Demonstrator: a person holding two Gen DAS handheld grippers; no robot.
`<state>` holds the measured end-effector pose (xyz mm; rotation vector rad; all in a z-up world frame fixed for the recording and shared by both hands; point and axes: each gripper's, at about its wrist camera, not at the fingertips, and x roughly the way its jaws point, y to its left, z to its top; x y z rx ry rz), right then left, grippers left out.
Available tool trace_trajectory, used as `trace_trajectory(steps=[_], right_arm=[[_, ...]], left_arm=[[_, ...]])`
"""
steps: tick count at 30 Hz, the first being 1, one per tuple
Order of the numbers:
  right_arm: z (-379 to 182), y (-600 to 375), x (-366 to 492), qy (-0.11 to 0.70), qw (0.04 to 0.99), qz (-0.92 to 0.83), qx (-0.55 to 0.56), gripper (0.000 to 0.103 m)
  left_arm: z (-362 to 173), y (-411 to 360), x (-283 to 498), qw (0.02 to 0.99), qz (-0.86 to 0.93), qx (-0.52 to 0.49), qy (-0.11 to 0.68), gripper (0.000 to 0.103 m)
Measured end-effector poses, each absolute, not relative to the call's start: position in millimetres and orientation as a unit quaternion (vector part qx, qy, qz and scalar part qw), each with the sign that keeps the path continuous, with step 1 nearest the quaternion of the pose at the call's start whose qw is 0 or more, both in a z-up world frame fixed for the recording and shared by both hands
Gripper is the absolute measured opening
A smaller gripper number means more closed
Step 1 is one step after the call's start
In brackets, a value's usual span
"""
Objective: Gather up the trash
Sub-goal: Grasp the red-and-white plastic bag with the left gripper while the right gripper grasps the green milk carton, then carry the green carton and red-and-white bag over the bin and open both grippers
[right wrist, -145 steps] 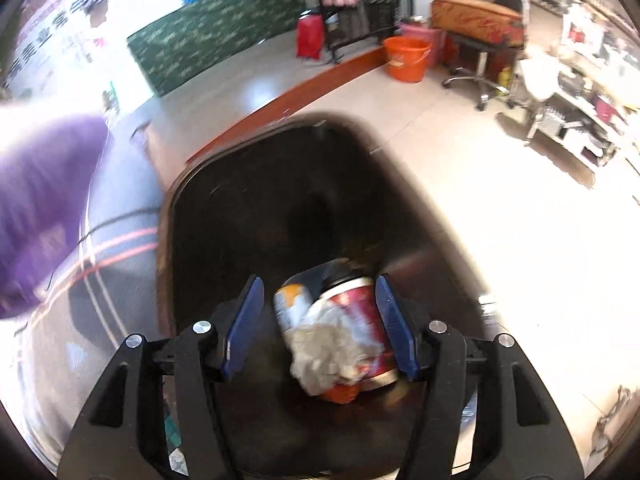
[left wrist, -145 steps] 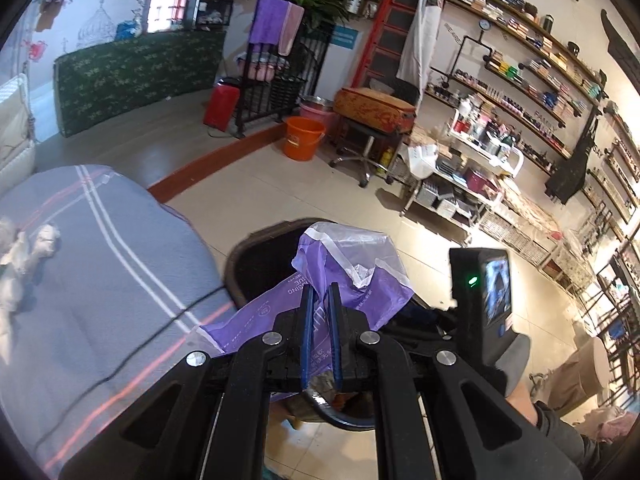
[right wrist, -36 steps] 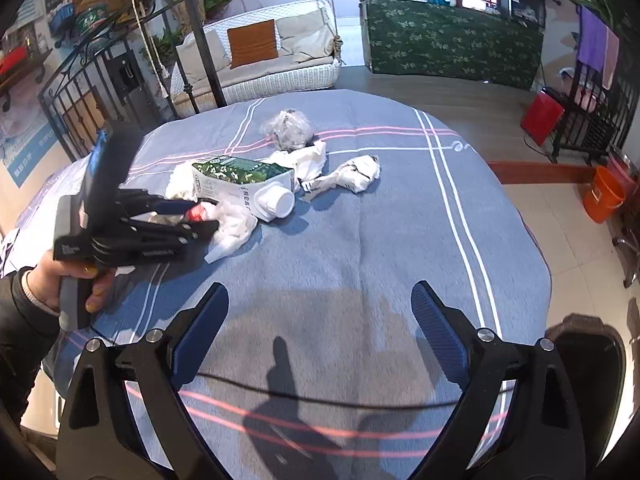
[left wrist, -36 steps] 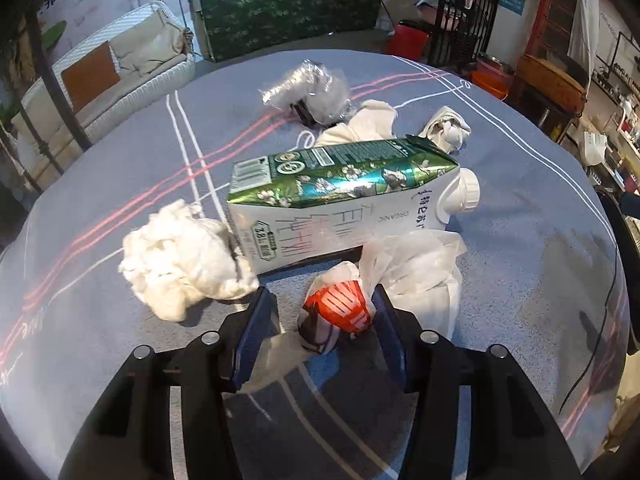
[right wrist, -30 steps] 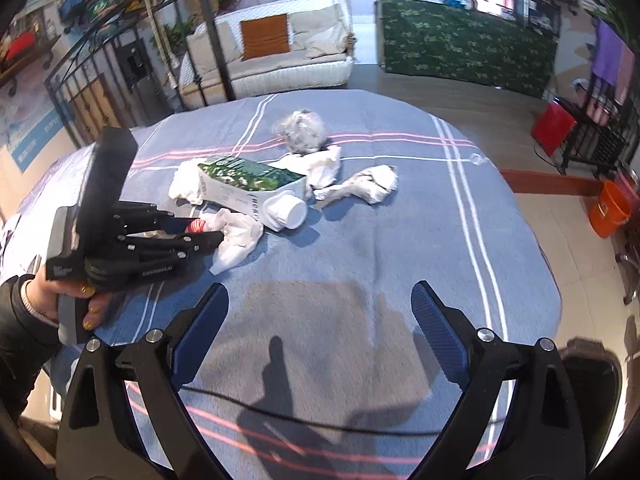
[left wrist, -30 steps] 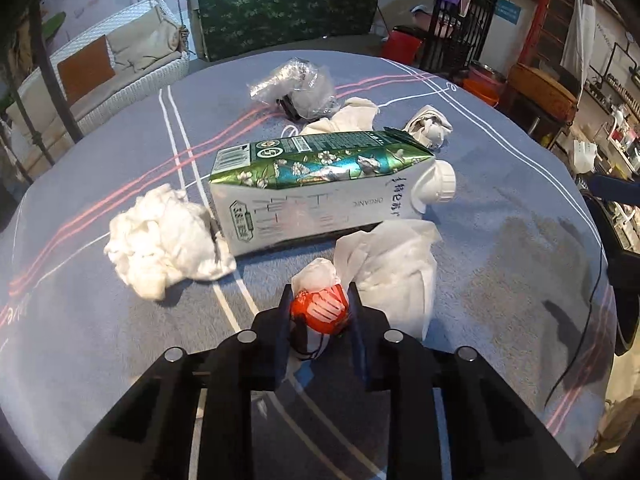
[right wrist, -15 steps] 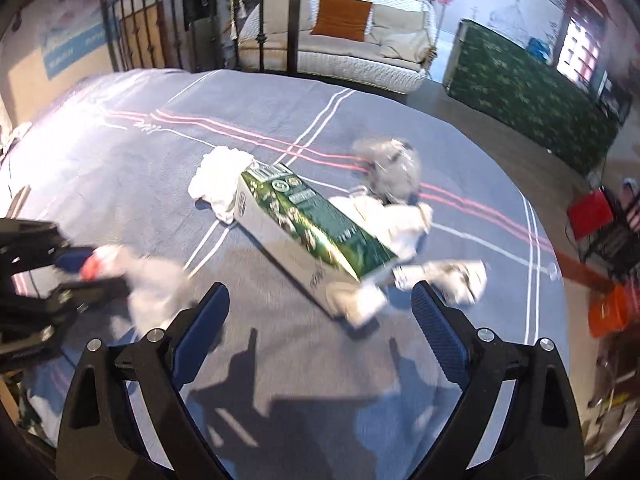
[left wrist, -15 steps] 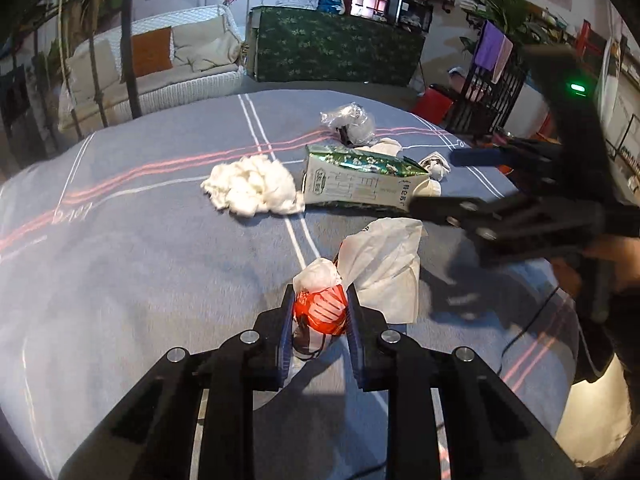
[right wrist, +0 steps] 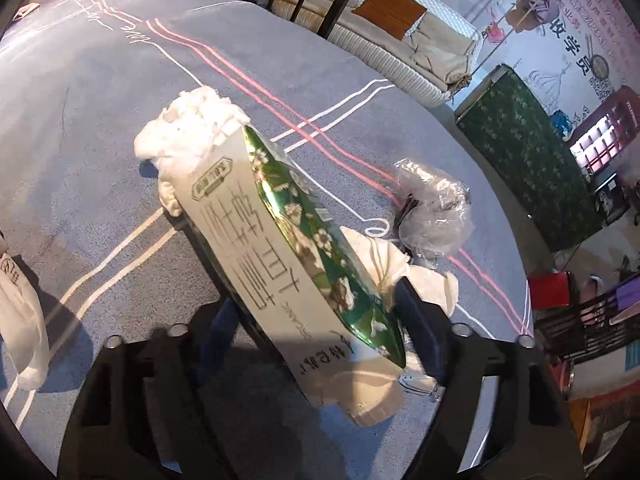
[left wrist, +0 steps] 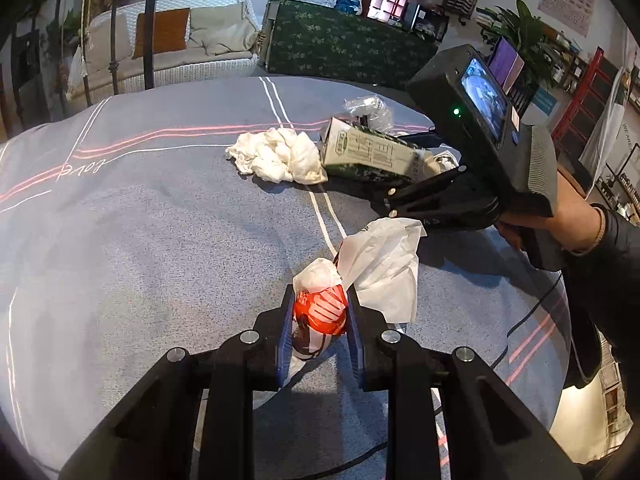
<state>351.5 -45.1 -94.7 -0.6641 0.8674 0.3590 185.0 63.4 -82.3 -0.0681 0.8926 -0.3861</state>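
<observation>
My left gripper (left wrist: 319,318) is shut on a red and white wrapper (left wrist: 320,310) with a white plastic bag (left wrist: 384,264) hanging from it, low over the blue-grey tablecloth (left wrist: 160,240). A green and white drink carton (right wrist: 288,248) lies between the open jaws of my right gripper (right wrist: 320,308), its cap end nearest the camera. The carton also shows in the left wrist view (left wrist: 368,154), with the right gripper's body (left wrist: 472,152) over it. A crumpled white tissue (right wrist: 188,128) touches the carton's far end.
A clear crinkled plastic wrapper (right wrist: 434,212) and a flat white tissue (right wrist: 400,268) lie right of the carton. A white swing sofa (left wrist: 172,52) and a green-covered counter (left wrist: 344,48) stand beyond the table. A cable (left wrist: 532,312) runs across the cloth at right.
My right gripper has come down onto the table and now straddles the carton. My left gripper has drawn back a little from the pile, still holding the wrapper.
</observation>
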Motion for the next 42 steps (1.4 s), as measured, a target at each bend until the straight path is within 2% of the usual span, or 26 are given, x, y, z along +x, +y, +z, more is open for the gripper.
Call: trace_trajectory(steps=[8, 13, 25, 42], right_arm=[[-76, -54, 325, 0.402, 0.853, 0.185, -0.277, 0.061], [-65, -60, 299, 0.399, 0.862, 0.196, -0.244, 0.06], [-23, -130, 240, 0.374, 0.908, 0.17, -0.083, 0.061], [-17, -238, 124, 0.353, 0.933, 0.058, 0.035, 0.061]], left_arm=[[-76, 59, 175, 0.889, -0.174, -0.034, 0.423, 0.024], [-71, 57, 165, 0.894, -0.163, -0.039, 0.416, 0.024], [-53, 32, 140, 0.904, -0.176, -0.029, 0.389, 0.024], [-35, -64, 106, 0.892, -0.272, 0.005, 0.361, 0.024]])
